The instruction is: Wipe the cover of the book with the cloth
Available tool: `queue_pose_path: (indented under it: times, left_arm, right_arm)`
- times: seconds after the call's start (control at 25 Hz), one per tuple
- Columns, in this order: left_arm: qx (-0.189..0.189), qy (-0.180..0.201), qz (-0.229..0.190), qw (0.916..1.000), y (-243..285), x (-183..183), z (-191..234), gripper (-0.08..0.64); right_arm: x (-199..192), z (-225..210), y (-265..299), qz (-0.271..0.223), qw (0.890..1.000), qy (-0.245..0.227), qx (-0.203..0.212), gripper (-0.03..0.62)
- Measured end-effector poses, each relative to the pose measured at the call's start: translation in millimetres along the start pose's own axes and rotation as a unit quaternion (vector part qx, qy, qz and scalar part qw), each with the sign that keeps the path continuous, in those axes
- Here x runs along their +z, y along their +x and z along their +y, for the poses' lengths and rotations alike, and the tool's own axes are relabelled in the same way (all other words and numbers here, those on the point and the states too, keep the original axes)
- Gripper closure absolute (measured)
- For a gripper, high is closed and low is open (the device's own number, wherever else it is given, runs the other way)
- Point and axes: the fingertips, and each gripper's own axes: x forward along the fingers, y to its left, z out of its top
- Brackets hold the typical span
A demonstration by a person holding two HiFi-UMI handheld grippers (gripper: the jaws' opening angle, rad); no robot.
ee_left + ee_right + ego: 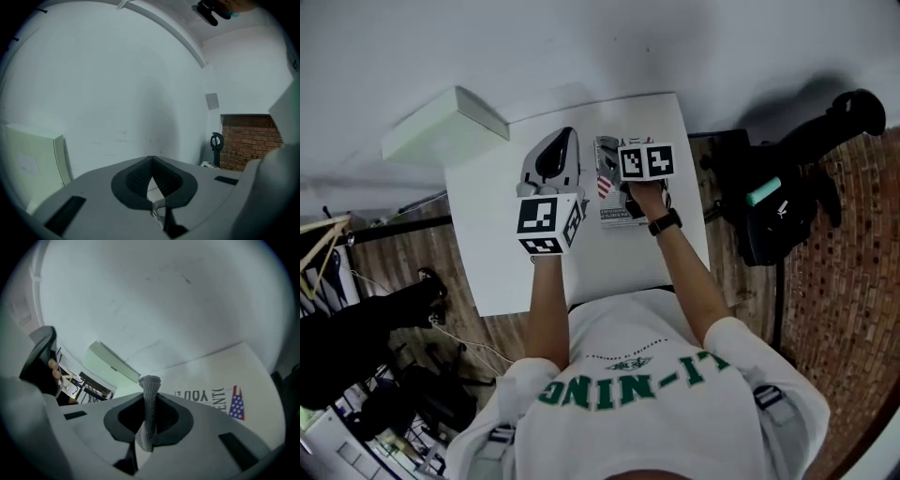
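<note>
The book (pixel 607 184) lies flat on the white table (pixel 497 253) at its right side; its pale cover with a small flag (pixel 236 405) fills the right of the right gripper view. My right gripper (pixel 149 383) hovers over the book, shut on a grey knitted cloth (pixel 148 416) that stands up between its jaws. In the head view its marker cube (pixel 645 161) hides the jaws. My left gripper (pixel 562 141) is just left of the book, raised and facing the wall; its jaws (pixel 151 161) meet at the tips, holding nothing.
A pale green box (pixel 445 124) sits on the table's far left corner, also visible as a box (pixel 33 168) in the left gripper view. A black bag (pixel 773 211) stands on the brick floor at the right. Dark furniture and cables crowd the left floor.
</note>
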Motion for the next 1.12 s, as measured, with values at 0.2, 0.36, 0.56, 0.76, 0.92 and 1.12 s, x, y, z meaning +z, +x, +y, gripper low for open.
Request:
queue_pose_path:
  times: [0.2, 0.36, 0.56, 0.76, 0.92, 1.12]
  left_arm:
    - [0.017, -0.013, 0.030, 0.9993, 8.1, -30.8, 13.3, 0.552]
    - [0.024, -0.024, 0.045, 0.9984, 11.9, -47.9, 22.3, 0.552]
    - [0.017, -0.029, 0.053, 0.9980, 23.4, -55.4, 21.6, 0.552]
    - [-0.003, -0.031, 0.057, 0.9979, 37.0, -59.4, 5.6, 0.552]
    - [-0.019, -0.034, 0.056, 0.9977, 44.3, -60.5, -6.0, 0.552]
    - [-0.026, -0.036, 0.054, 0.9976, 42.6, -59.1, -11.9, 0.552]
  right_arm:
    - [-15.4, -36.8, 66.7, 0.094, 0.995, -0.007, -0.017, 0.558]
    - [-29.6, -55.9, 95.7, 0.128, 0.991, 0.015, -0.031, 0.559]
    - [-35.3, -66.5, 99.7, 0.131, 0.991, 0.022, -0.034, 0.560]
    - [-32.8, -114.7, 58.3, 0.104, 0.991, 0.039, -0.078, 0.560]
    - [-32.7, -165.2, 14.7, 0.080, 0.987, 0.071, -0.121, 0.560]
    - [-33.3, -187.3, -6.7, 0.075, 0.983, 0.082, -0.148, 0.560]
